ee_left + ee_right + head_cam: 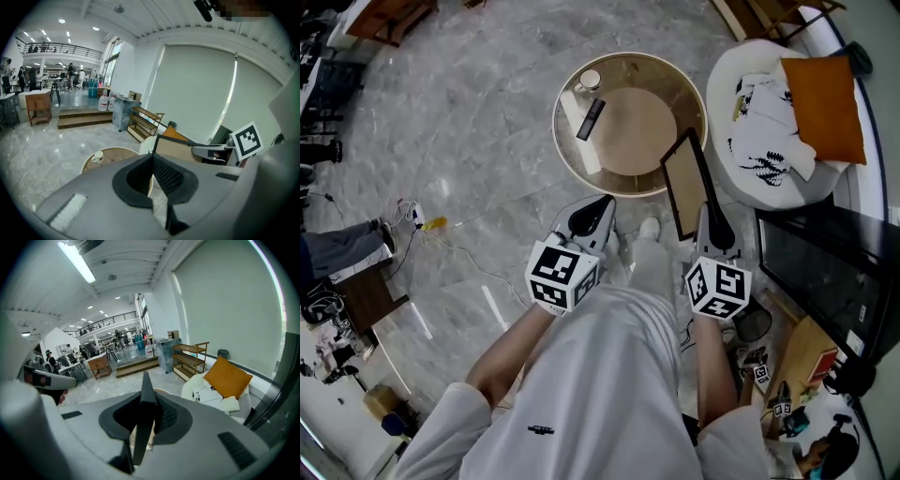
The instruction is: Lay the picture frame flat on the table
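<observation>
Picture frame sits pinched in your right gripper. In the right gripper view its thin black edge runs straight up between the two pads, which press on it from either side. From the head view the frame stands on edge, tilted, with its pale face turned toward the round table and its far end over the table's right rim. Whether it touches the tabletop cannot be told.

Your left gripper is near the table's near rim, well apart from the frame. In its own view the jaws are pressed together with nothing between them, and the frame shows beyond them to the right.

On the table lie a cup, a dark remote control and a long white object, all on the left half. To the right of the table is a white armchair with an orange cushion.
</observation>
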A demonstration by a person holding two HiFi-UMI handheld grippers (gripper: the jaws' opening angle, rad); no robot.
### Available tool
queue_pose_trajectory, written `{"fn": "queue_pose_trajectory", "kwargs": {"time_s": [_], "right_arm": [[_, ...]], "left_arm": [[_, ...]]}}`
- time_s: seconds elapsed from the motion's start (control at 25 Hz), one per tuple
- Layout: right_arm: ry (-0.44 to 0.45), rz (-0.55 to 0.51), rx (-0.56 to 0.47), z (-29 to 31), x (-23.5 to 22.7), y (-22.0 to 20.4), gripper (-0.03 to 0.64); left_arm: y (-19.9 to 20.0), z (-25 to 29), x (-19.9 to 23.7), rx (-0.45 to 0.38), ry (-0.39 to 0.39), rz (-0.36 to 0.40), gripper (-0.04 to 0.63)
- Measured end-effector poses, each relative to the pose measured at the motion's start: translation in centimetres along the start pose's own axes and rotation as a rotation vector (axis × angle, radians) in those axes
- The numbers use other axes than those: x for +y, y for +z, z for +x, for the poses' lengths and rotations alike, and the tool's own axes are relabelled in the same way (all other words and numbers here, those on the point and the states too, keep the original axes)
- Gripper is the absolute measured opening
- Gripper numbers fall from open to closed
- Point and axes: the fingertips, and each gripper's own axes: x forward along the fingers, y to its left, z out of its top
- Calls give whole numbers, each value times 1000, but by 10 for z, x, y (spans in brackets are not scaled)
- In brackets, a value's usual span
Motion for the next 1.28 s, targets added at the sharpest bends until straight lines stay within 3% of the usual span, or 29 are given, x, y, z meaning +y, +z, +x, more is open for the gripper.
{"fn": "queue_pose_trajectory", "kwargs": {"time_s": [0.4, 1.28], "right_arm": [[-17, 41, 22, 59, -29, -23, 51], [-17, 63, 56, 195, -88, -132, 51]], "left_arm": [[-25, 62, 17, 27, 10, -43, 5], [-128, 207, 69, 105, 59, -125, 5]]}}
